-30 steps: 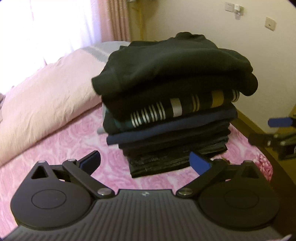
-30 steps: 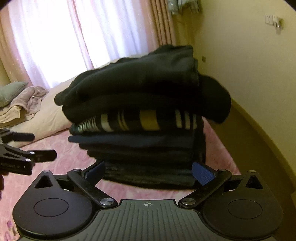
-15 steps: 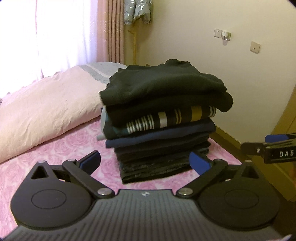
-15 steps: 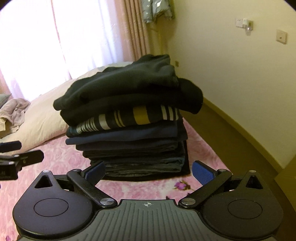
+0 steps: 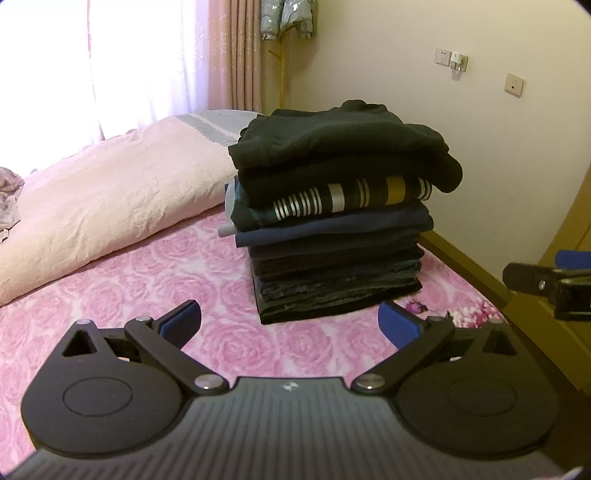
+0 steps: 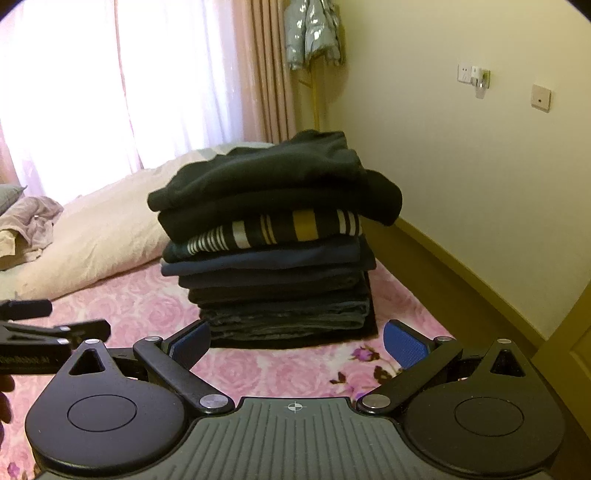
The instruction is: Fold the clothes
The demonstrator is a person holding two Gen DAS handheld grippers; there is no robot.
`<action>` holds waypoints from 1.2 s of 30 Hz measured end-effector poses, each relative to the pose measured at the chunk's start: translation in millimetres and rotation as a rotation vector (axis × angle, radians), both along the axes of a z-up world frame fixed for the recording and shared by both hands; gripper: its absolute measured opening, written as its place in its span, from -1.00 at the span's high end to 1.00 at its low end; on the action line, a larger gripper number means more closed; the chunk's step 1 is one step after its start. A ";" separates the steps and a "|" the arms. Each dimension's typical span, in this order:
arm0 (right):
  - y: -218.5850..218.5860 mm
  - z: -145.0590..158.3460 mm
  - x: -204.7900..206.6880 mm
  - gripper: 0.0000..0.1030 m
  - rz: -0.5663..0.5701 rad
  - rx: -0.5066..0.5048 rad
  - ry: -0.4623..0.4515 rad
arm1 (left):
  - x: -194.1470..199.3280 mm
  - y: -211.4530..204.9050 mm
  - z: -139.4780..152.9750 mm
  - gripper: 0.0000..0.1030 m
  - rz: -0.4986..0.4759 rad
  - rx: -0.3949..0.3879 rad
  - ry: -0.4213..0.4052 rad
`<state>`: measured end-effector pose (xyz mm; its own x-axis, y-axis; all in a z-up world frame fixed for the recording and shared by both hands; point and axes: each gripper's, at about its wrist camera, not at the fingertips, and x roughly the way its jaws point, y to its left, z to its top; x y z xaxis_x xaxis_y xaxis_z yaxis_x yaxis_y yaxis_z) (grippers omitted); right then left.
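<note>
A stack of folded clothes (image 5: 338, 210) stands on the far right part of the bed (image 5: 155, 280), close to the bed's right edge and to the wall, with both grippers held back from it and touching nothing. The left gripper (image 5: 290, 319) hangs over the near part of the bedspread with its blue-padded fingers spread wide and empty; the right gripper (image 6: 297, 339) is likewise spread and empty, level with the foot of the stack. This stand-off posture suggests that the pile is judged finished or is being inspected, since no loose garment lies between the fingers. The stack is squared with folded edges facing the cameras: a dark sweatshirt (image 5: 343, 144) lies on top, its right side sagging over the layer beneath, a striped garment (image 5: 354, 197) sits just under it, and dark blue and black pieces form the base. Broad, flat items at the bottom give the pile its footing, though the overhanging top layer may tip it rightward. The surface is a soft pink rose-patterned bedspread, yielding underfoot for a tall pile. A pale pink duvet (image 5: 110, 192) lies bunched to the left and far side. Beyond are bright curtained windows (image 6: 155, 81), a coat stand with a silvery jacket (image 6: 314, 35), and a cream wall bearing switches (image 5: 514, 84).
</note>
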<state>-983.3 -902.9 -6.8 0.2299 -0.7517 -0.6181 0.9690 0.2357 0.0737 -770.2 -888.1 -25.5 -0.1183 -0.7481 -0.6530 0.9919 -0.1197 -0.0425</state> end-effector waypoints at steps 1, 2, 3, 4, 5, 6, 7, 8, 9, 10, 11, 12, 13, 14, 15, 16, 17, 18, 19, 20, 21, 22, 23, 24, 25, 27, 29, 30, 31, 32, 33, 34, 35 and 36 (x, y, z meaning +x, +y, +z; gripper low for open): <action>3.2 0.5 0.6 -0.99 0.001 -0.001 -0.001 | 0.8 3.1 0.4 -0.95 0.001 -0.003 0.000; 6.2 0.5 1.1 -0.99 0.002 0.000 -0.001 | 1.7 5.7 0.7 -0.95 0.001 -0.005 0.002; 9.3 0.5 1.6 -0.99 0.002 0.001 -0.001 | 2.7 7.9 0.9 -0.95 0.001 -0.004 0.004; 11.7 0.1 2.1 -0.99 0.001 0.005 -0.003 | 3.4 9.6 1.1 -0.95 0.002 -0.003 0.006; 14.0 -0.4 2.6 -0.99 -0.001 0.011 -0.006 | 4.2 11.4 1.3 -0.95 0.004 -0.002 0.006; 16.0 -0.7 3.2 -0.99 -0.002 0.014 -0.007 | 5.2 13.7 1.5 -0.95 0.005 -0.004 0.005; 18.0 -0.9 3.8 -0.99 -0.002 0.016 -0.007 | 6.0 15.8 1.6 -0.95 0.006 -0.005 0.004; 19.7 -1.2 4.8 -0.99 -0.002 0.017 -0.007 | 6.8 17.6 1.4 -0.95 0.008 -0.006 0.002; 21.4 -1.5 5.9 -0.99 -0.001 0.017 -0.008 | 7.6 19.4 1.3 -0.95 0.009 -0.007 0.000; 22.7 -1.7 7.3 -0.99 0.000 0.017 -0.007 | 8.2 21.0 0.9 -0.95 0.009 -0.005 -0.001; 23.6 -1.9 8.6 -0.99 0.000 0.018 -0.006 | 9.1 22.1 0.4 -0.94 0.008 -0.001 0.000; 23.7 -2.2 10.0 -0.99 0.001 0.021 -0.005 | 10.0 23.0 -0.1 -0.93 0.008 0.002 0.003; 23.8 -2.6 11.3 -0.99 0.002 0.023 -0.002 | 11.0 23.8 -0.5 -0.92 0.008 0.006 0.006; 24.0 -3.1 12.6 -0.99 0.003 0.026 0.001 | 12.0 24.5 -1.0 -0.92 0.010 0.010 0.011; 23.5 -3.6 13.7 -0.99 0.004 0.028 0.001 | 13.0 25.0 -1.5 -0.92 0.012 0.014 0.018; 23.1 -4.0 14.7 -0.99 0.007 0.031 0.003 | 13.8 25.2 -2.0 -0.92 0.016 0.017 0.022; 22.9 -4.4 15.7 -0.99 0.009 0.034 0.004 | 14.7 25.4 -2.1 -0.92 0.017 0.017 0.025; 22.7 -4.9 16.7 -0.99 0.012 0.037 0.007 | 15.3 25.6 -1.9 -0.92 0.018 0.016 0.025; 22.6 -5.4 17.7 -0.99 0.015 0.039 0.010 | 15.6 25.7 -1.6 -0.92 0.018 0.015 0.023; 22.4 -5.6 18.6 -0.99 0.017 0.040 0.013 | 15.9 25.6 -1.3 -0.92 0.019 0.013 0.022; 22.2 -5.6 19.5 -0.99 0.019 0.041 0.016 | 15.9 25.4 -1.2 -0.92 0.021 0.012 0.021; 22.0 -5.7 20.5 -0.99 0.022 0.041 0.018 | 15.8 25.3 -1.2 -0.92 0.021 0.011 0.020; 21.6 -5.4 21.3 -0.99 0.023 0.040 0.021 | 15.6 24.9 -1.3 -0.92 0.022 0.010 0.017; 21.2 -5.0 22.0 -0.99 0.024 0.038 0.023 | 15.1 24.4 -1.6 -0.92 0.021 0.010 0.013; 20.9 -4.9 22.5 -0.99 0.024 0.037 0.024 | 14.4 24.0 -1.9 -0.92 0.019 0.011 0.008; 20.3 -5.6 22.4 -0.99 0.022 0.041 0.024 | 12.7 22.8 -2.2 -0.92 0.014 0.011 0.002; 19.4 -6.6 21.6 -0.99 0.019 0.046 0.023 | 11.3 21.6 -2.7 -0.92 0.009 0.012 -0.001; 19.0 -7.3 21.3 -0.99 0.017 0.050 0.023 | 10.9 21.2 -3.1 -0.92 0.008 0.013 -0.001; 18.6 -7.9 21.3 -0.99 0.015 0.053 0.024 | 10.6 20.8 -3.6 -0.92 0.006 0.014 -0.001; 18.1 -8.4 21.3 -0.99 0.014 0.055 0.024 | 10.6 20.4 -4.2 -0.92 0.006 0.016 0.000; 17.7 -8.7 21.4 -0.99 0.013 0.056 0.024 | 10.8 20.0 -4.9 -0.92 0.007 0.019 0.001; 17.4 -9.0 21.4 -0.99 0.014 0.057 0.025 | 11.0 19.7 -5.6 -0.92 0.009 0.022 0.003; 17.1 -9.2 21.4 -0.99 0.014 0.057 0.026 | 11.2 19.3 -6.3 -0.92 0.010 0.026 0.004; 16.7 -9.5 21.5 -0.99 0.014 0.058 0.027 | 11.4 19.0 -7.1 -0.92 0.011 0.028 0.004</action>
<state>-961.9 -886.1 -16.2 0.2225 -0.7114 -0.6666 0.9675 0.2452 0.0613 -758.8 -869.1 -32.6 -0.1132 -0.7305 -0.6735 0.9929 -0.1076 -0.0502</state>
